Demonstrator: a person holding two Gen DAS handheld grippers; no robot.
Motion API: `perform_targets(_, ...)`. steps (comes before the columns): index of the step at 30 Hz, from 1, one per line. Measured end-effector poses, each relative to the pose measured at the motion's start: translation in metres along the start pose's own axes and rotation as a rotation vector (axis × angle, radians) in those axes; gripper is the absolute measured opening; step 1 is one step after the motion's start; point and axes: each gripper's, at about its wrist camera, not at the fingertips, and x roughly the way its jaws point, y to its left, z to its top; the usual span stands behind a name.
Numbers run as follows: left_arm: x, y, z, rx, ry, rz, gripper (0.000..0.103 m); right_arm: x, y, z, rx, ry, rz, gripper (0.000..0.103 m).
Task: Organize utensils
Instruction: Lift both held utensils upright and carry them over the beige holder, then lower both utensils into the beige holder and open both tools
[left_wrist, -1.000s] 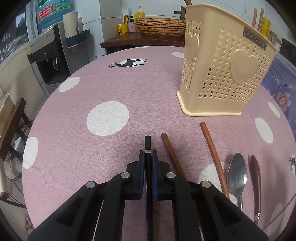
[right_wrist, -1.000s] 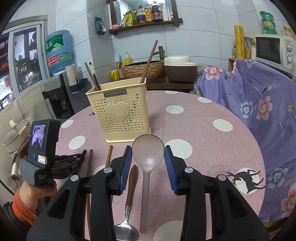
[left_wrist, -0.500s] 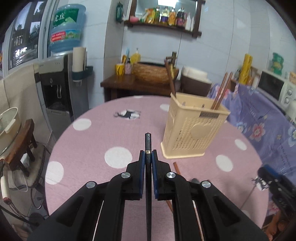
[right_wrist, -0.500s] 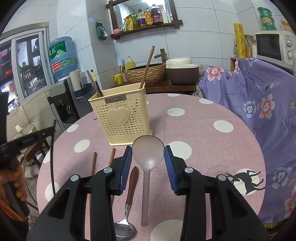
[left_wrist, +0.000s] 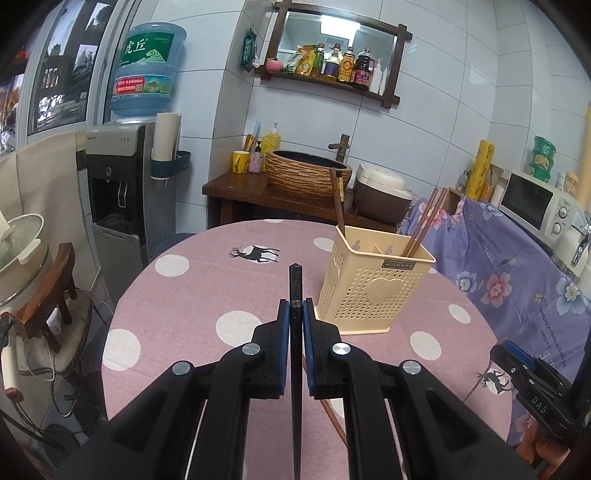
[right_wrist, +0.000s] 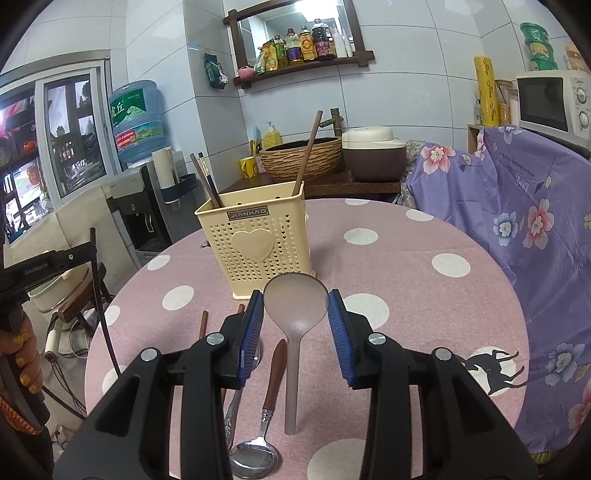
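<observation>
My left gripper (left_wrist: 295, 306) is shut on a black chopstick (left_wrist: 295, 284), held in the air above the pink dotted table (left_wrist: 207, 280), left of the cream utensil basket (left_wrist: 373, 291). Brown chopsticks (left_wrist: 424, 221) stand in the basket. In the right wrist view the left gripper (right_wrist: 55, 258) is high at the left, its chopstick (right_wrist: 101, 310) hanging below it. My right gripper (right_wrist: 295, 295) is shut on the head of a grey translucent spoon (right_wrist: 293, 354), just in front of the basket (right_wrist: 258, 243). On the table lie a brown-handled metal spoon (right_wrist: 275, 373), another metal utensil (right_wrist: 236, 398) and brown chopsticks (right_wrist: 203, 325).
A purple floral cloth (right_wrist: 517, 221) covers furniture right of the table. A water dispenser (left_wrist: 118, 192) and a stool with a pot (left_wrist: 22, 251) stand at the left. Behind the table is a wooden counter with a woven basin (left_wrist: 306, 177).
The left gripper has risen from the table with the black chopstick, tilting up so the room comes into view. The right gripper has stayed put with the grey spoon.
</observation>
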Motion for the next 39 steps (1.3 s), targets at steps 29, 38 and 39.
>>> perform_targets(29, -0.024, -0.049, 0.138, 0.106, -0.179, -0.155, 0.008, 0.008, 0.034, 0.160, -0.068, -0.171, 0.095, 0.037)
perform_targets(38, 0.009, -0.082, 0.187, 0.122, -0.241, -0.136, 0.008, 0.056, 0.050, 0.221, -0.094, -0.239, 0.003, 0.037)
perform_targets(39, 0.017, -0.082, 0.184, 0.117, -0.228, -0.134, 0.008, 0.064, 0.051, 0.216, -0.101, -0.236, -0.010, 0.037)
